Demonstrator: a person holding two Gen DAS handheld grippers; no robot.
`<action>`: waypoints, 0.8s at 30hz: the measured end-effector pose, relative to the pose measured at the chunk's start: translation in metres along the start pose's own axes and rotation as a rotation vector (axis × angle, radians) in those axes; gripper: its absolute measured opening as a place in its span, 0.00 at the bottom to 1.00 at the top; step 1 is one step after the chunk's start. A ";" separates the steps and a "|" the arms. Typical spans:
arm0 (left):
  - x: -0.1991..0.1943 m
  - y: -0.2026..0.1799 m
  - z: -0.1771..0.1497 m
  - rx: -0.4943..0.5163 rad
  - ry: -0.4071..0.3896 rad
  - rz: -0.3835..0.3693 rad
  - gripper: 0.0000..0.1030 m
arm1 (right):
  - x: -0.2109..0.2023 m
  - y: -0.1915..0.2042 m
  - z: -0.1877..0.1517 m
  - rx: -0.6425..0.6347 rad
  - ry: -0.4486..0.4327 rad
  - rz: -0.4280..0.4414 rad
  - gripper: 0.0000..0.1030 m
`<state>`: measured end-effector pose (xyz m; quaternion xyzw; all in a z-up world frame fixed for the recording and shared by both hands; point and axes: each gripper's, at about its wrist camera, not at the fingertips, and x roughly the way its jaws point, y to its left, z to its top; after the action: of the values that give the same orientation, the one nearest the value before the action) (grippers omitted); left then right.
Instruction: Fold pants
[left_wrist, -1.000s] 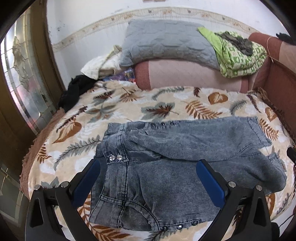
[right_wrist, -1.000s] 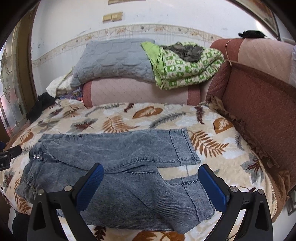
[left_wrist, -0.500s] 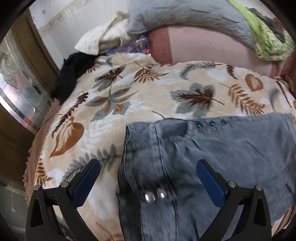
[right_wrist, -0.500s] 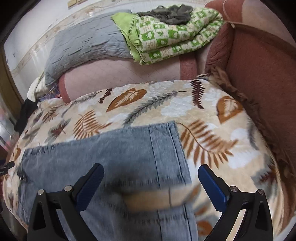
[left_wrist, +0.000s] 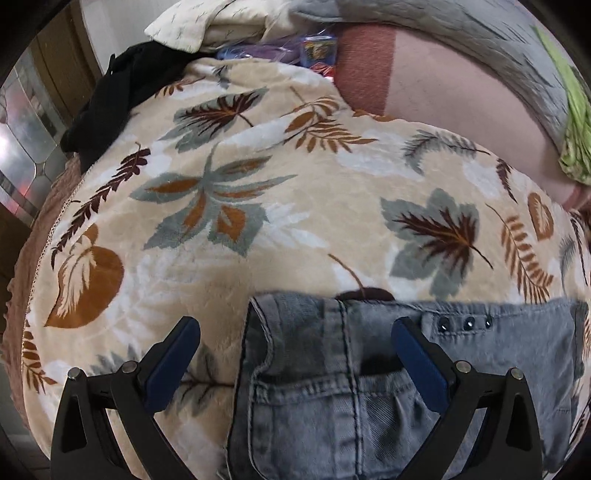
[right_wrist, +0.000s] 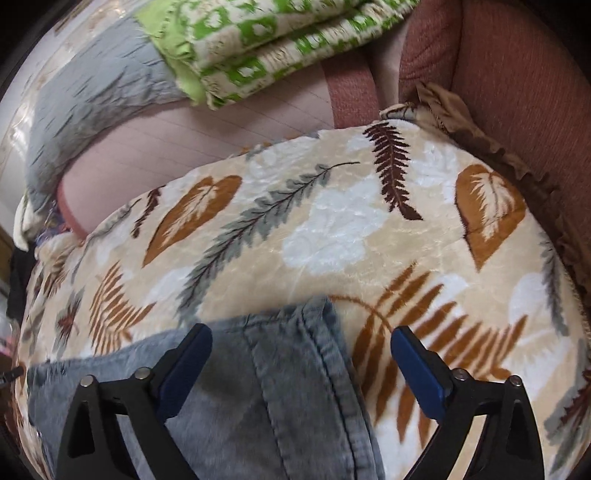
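The pants (left_wrist: 332, 398) are lying flat on the leaf-print blanket (left_wrist: 295, 206), grey denim facing up. The left gripper (left_wrist: 295, 350) is hanging over the waistband corner, jaws wide, the cloth showing between them but not pinched. The right gripper (right_wrist: 301, 354) is hovering over the hem (right_wrist: 295, 350) of a leg — its jaws are closing from wide, straddling the hem's edge with nothing pressed yet. A green quilt (right_wrist: 258, 48) is sitting on the cushions behind.
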<state>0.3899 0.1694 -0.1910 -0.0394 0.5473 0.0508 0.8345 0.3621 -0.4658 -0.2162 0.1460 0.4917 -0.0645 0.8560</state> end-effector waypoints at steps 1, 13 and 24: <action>0.003 0.003 0.002 -0.003 0.006 -0.001 0.97 | 0.006 0.001 0.002 -0.005 0.010 -0.010 0.93; 0.025 0.004 0.009 -0.027 0.096 -0.095 0.42 | 0.040 0.013 -0.007 -0.103 0.071 -0.053 0.50; 0.051 0.021 0.008 -0.130 0.173 -0.111 0.05 | 0.020 0.009 -0.012 -0.064 0.011 -0.017 0.18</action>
<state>0.4142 0.1931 -0.2346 -0.1278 0.6099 0.0361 0.7813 0.3646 -0.4527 -0.2377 0.1148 0.4996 -0.0550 0.8569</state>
